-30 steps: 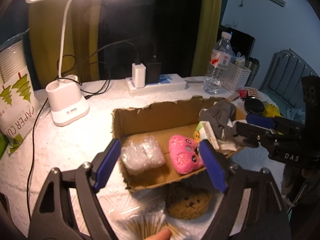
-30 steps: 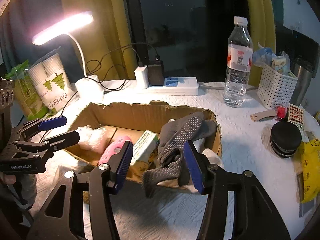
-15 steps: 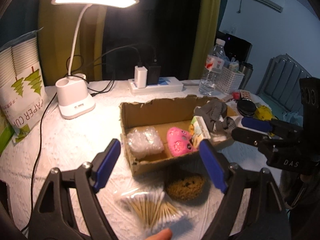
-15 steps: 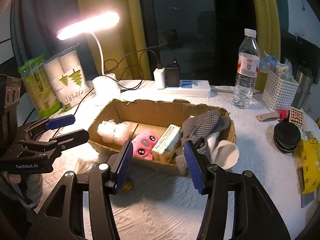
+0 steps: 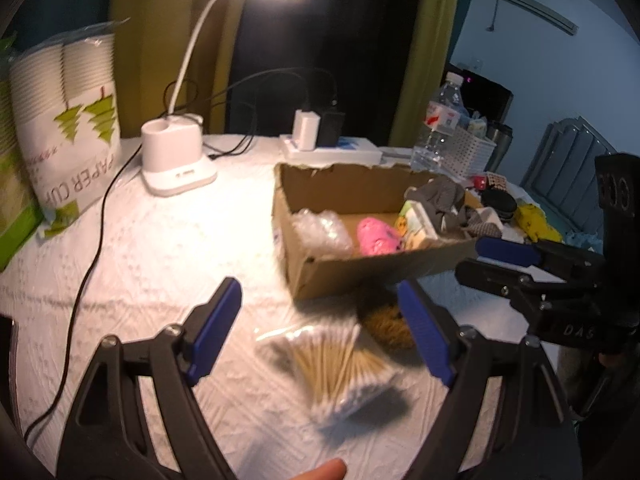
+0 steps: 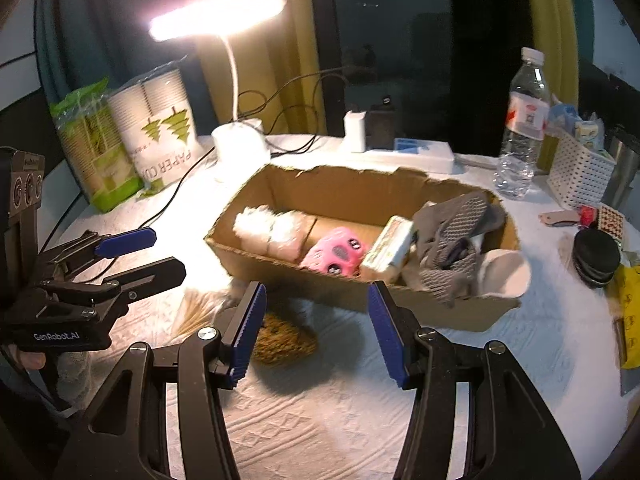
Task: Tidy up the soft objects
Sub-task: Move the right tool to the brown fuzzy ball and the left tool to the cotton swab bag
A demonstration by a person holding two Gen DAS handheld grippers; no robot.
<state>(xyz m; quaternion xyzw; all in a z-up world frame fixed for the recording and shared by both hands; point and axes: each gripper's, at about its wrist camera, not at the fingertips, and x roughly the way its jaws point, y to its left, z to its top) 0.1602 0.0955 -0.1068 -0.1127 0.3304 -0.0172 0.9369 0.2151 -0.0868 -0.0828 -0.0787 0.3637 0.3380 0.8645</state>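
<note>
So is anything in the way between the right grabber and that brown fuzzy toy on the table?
Nothing visible is. The right gripper hangs open over the brown fuzzy toy, with only bare tablecloth around it. The cardboard box sits just behind.

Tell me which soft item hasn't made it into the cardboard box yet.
The brown plush toy: it lies on the white tablecloth outside the cardboard box, by its near wall. The pink plush and grey socks are inside.

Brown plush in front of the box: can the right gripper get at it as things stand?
Probably yes. The brown plush lies on the cloth outside the box, uncovered, just beyond the right gripper, whose jaws are open. The swab bag sits to its left, the left gripper further off.
</note>
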